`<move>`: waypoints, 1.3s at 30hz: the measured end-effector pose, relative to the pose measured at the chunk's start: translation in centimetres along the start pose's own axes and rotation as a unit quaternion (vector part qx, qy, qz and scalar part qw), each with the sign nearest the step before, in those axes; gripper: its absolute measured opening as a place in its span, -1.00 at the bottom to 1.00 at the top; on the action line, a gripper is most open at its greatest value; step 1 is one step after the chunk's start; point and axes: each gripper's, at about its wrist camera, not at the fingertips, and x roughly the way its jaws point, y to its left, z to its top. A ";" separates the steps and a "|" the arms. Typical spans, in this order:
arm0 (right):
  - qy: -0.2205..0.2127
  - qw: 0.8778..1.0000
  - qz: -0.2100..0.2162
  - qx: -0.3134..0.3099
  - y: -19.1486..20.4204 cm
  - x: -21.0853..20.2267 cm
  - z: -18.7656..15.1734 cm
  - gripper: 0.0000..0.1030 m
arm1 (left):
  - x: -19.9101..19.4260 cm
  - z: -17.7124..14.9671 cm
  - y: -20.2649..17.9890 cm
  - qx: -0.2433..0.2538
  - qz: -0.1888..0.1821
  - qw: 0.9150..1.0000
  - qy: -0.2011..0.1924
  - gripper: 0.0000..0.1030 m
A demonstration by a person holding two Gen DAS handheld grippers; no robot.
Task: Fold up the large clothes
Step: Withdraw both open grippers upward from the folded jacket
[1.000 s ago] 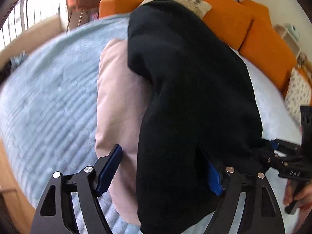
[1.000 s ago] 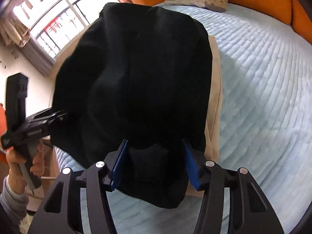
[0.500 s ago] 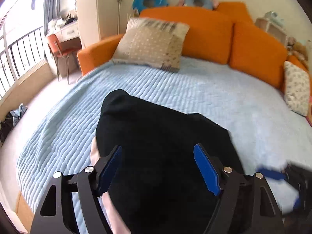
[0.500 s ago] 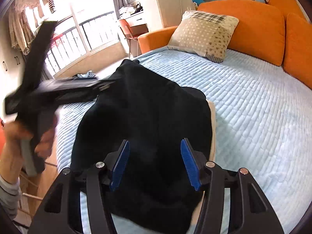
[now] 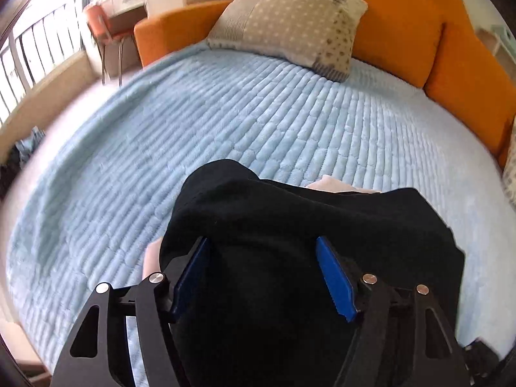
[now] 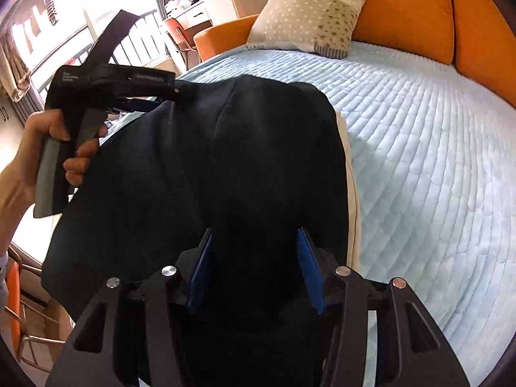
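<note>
Small pale lettering on the left gripper point(image 6: 151, 98) body, at ten o'clock in the right wrist view, too blurred to read

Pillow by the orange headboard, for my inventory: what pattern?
Beige pillow with white dots, best in right wrist view.

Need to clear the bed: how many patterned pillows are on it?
2. One pillow leans on the orange backrest; a second pillow shows partly at the left view's right edge. Others may lie out of view.

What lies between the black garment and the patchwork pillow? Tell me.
Only bare light-blue quilted bedspread separates the black garment from the patchwork pillow, shown in both wrist views.
</note>
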 end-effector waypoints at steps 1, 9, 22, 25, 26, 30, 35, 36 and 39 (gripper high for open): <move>0.000 1.000 0.000 -0.002 -0.1 0.1 0.2 -0.02 | -0.5 0.1 -0.2 0.008 0.009 1.000 -0.009 0.41; -0.010 0.999 -0.030 -0.034 1.9 -4.3 -0.2 0.00 | -6.3 -3.6 -3.0 0.015 0.037 0.996 -0.079 0.89; -0.062 0.992 -0.097 -0.043 5.4 -8.6 -1.6 0.91 | -12.8 -10.8 -5.9 -0.023 0.081 0.986 -0.143 0.93; -0.072 0.990 -0.110 -0.050 6.0 -8.4 -2.1 0.91 | -13.5 -11.6 -6.5 -0.024 0.092 0.981 -0.168 0.93; -0.072 0.990 -0.112 -0.049 6.0 -8.3 -2.3 0.91 | -13.6 -11.7 -6.4 -0.028 0.086 0.982 -0.168 0.93; -0.071 0.987 -0.135 -0.053 6.1 -8.0 -2.6 0.91 | -13.7 -11.8 -6.2 -0.035 0.086 0.981 -0.169 0.93; -0.082 0.987 -0.137 -0.034 5.6 -8.1 -2.3 0.91 | -13.9 -12.0 -5.9 -0.046 0.084 0.981 -0.168 0.93; -0.082 0.987 -0.134 -0.031 5.5 -8.1 -2.3 0.91 | -13.8 -12.0 -5.9 -0.049 0.085 0.981 -0.169 0.93; -0.086 0.988 -0.127 -0.025 5.1 -7.9 -2.2 0.91 | -13.5 -12.0 -6.0 -0.054 0.080 0.982 -0.165 0.93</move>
